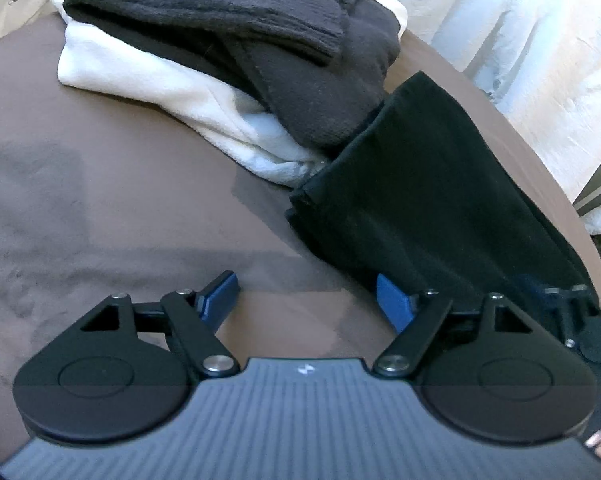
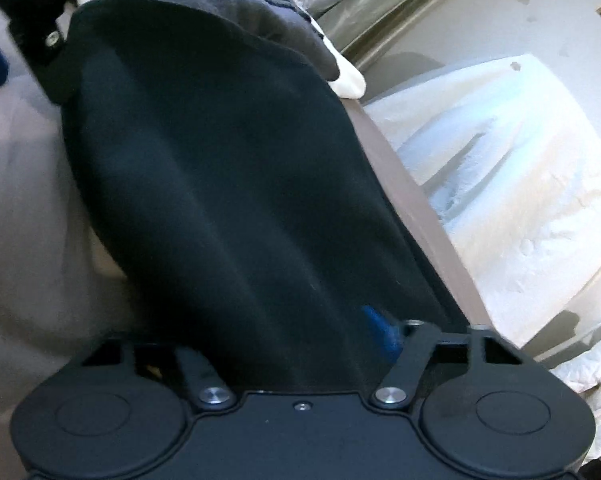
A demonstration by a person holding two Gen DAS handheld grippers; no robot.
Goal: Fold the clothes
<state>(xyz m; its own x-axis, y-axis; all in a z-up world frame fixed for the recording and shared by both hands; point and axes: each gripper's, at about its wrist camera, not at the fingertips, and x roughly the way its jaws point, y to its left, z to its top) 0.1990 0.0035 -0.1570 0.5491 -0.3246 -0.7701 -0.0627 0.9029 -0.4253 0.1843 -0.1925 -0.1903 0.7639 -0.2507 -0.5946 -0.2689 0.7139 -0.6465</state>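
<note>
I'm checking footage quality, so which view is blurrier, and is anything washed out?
Right wrist view: blurrier, black cloth smeared, detail lost. Left wrist view: sharper, folded pile crisp; pale bedding overexposed at right, fisheye bending the edges.

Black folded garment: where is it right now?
The black folded garment lies on the brown sheet at the right of the left wrist view, its far end against the stack of white and dark grey clothes.
</note>
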